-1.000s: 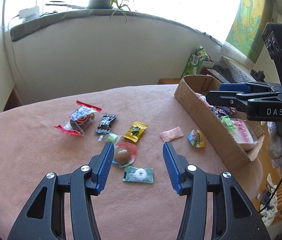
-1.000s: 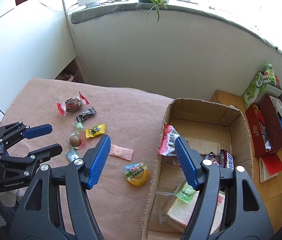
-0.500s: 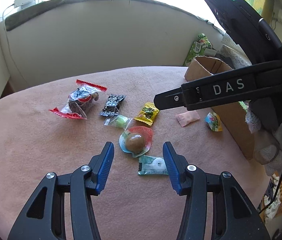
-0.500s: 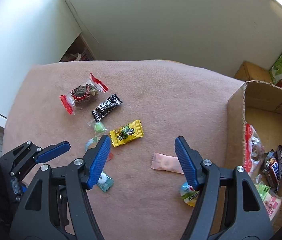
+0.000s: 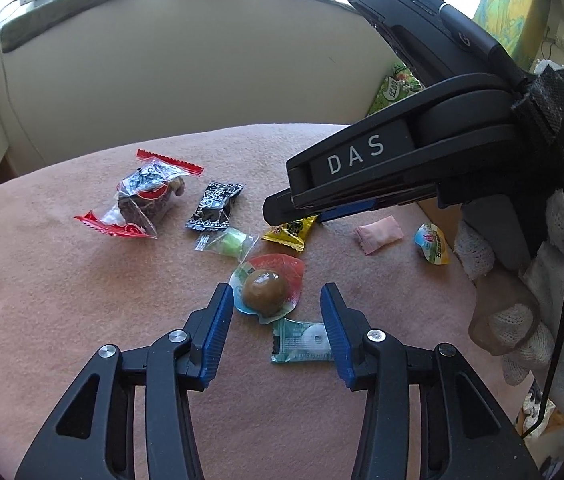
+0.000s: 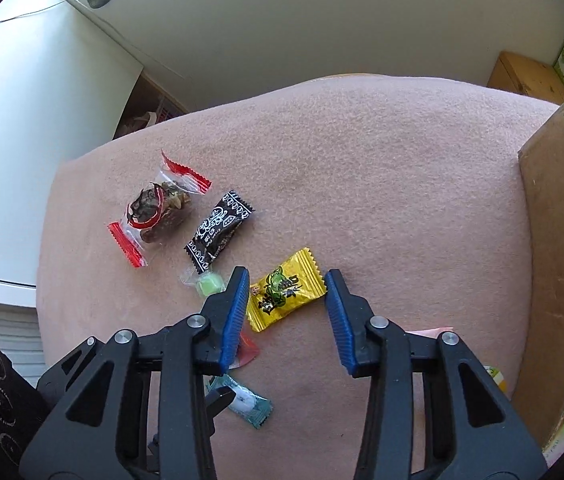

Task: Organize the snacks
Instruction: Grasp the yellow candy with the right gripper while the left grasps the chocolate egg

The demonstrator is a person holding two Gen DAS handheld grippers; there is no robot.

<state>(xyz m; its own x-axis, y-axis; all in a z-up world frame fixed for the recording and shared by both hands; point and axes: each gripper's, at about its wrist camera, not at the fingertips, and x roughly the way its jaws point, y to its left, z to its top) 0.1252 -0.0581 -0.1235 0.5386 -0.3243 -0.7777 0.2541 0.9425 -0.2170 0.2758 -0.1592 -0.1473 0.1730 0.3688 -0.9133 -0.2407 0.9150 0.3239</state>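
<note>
Right gripper [image 6: 286, 285]: jaws closing, straddling yellow candy [image 6: 285, 295]; pads not yet pressing on wrapper. Left gripper [image 5: 276, 304]: jaws closing around jelly cup [image 5: 268, 288], not yet gripping; teal mint [image 5: 301, 340] just below, beside right finger. Outward on pink cloth [image 6: 361, 160]: green candy [image 5: 228, 242] and black packet [image 5: 214, 206] just left of yellow candy; red-ended clear pack [image 5: 142, 204] farthest left; pink candy [image 5: 377, 234] and small round cup [image 5: 431, 244] to the right. Cardboard box [image 6: 553, 240] at cloth's right edge, snacks inside. White-gloved hand [image 5: 521, 312] on right tool.
</note>
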